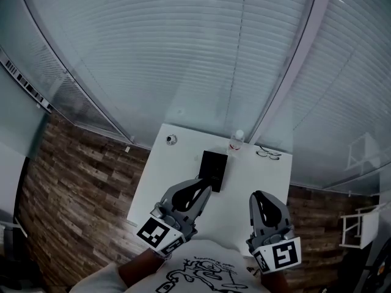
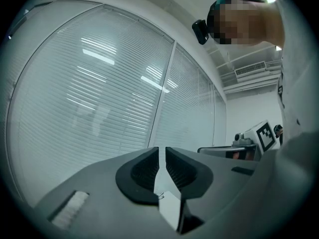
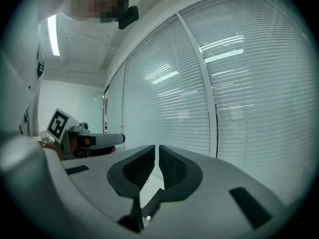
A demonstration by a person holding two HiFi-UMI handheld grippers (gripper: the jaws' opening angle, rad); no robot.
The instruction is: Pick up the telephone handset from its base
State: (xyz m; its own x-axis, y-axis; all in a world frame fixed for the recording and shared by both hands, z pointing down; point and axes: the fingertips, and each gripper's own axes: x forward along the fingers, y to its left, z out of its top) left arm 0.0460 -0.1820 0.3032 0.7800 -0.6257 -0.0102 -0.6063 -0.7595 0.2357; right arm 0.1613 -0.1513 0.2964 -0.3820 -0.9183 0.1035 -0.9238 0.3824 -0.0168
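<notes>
Grey left gripper point(image 1: 203, 192) clenched, empty | grey right gripper point(image 1: 259, 198) likewise | black rectangular telephone point(image 1: 213, 168) just above left jaws, long axis up-frame; left nearer

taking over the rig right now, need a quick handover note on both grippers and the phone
Left gripper: shut, empty, tips by the telephone's near edge.
Right gripper: shut, empty, over the white table.
Telephone: mid table; the handset cannot be told apart from the base here.
Done: nothing gripped.
Left: open the jaws, grip the handset, lift it.
</notes>
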